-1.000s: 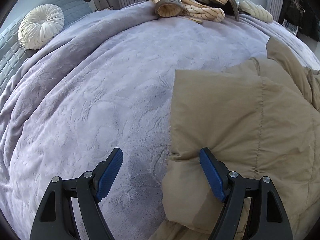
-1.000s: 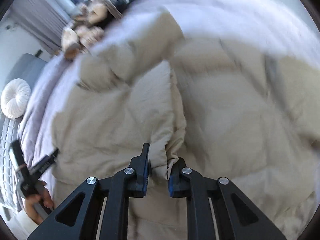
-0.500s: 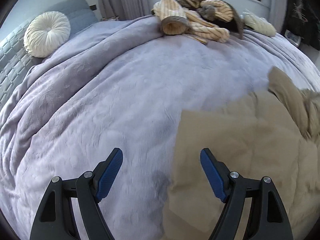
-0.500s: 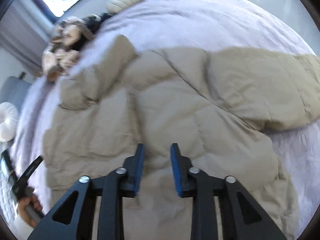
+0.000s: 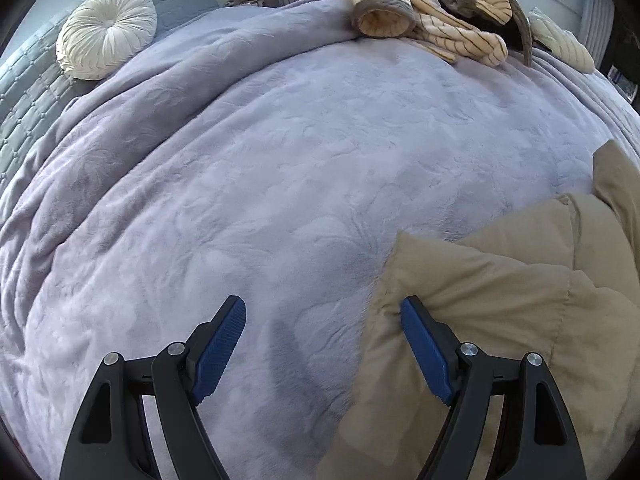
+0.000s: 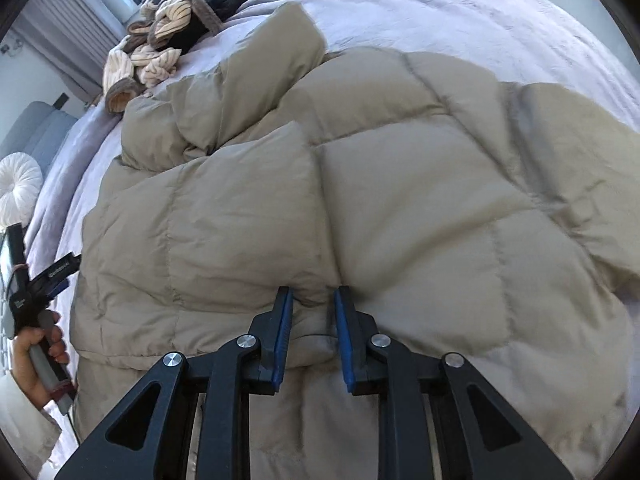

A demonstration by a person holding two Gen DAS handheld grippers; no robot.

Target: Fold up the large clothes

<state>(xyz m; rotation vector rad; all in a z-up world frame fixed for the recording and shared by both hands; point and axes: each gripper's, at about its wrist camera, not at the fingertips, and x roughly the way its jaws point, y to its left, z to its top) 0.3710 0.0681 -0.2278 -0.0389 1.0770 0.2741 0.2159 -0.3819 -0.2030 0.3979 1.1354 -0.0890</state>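
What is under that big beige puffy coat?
The coat lies on a lilac blanket that covers the bed. The blanket shows all around the coat; whatever sits directly beneath the coat is hidden by its padding.

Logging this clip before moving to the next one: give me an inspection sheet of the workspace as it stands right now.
Surface: bed under a lilac plush blanket, bare on the left wrist view's side.
Job's things: beige quilted puffer jacket spread out, one sleeve folded over the body.
Clutter: pile of striped cream-and-brown garments at the far edge; round white pleated cushion against the grey headboard.
Grippers: left gripper open wide, one finger at the jacket's edge, nothing clamped; right gripper narrow, its jaws have just been opening, a ridge of jacket fabric between them; grip cannot be told.
Cables: a thin cord hangs below the left hand.
Surroundings: grey curtains, window.
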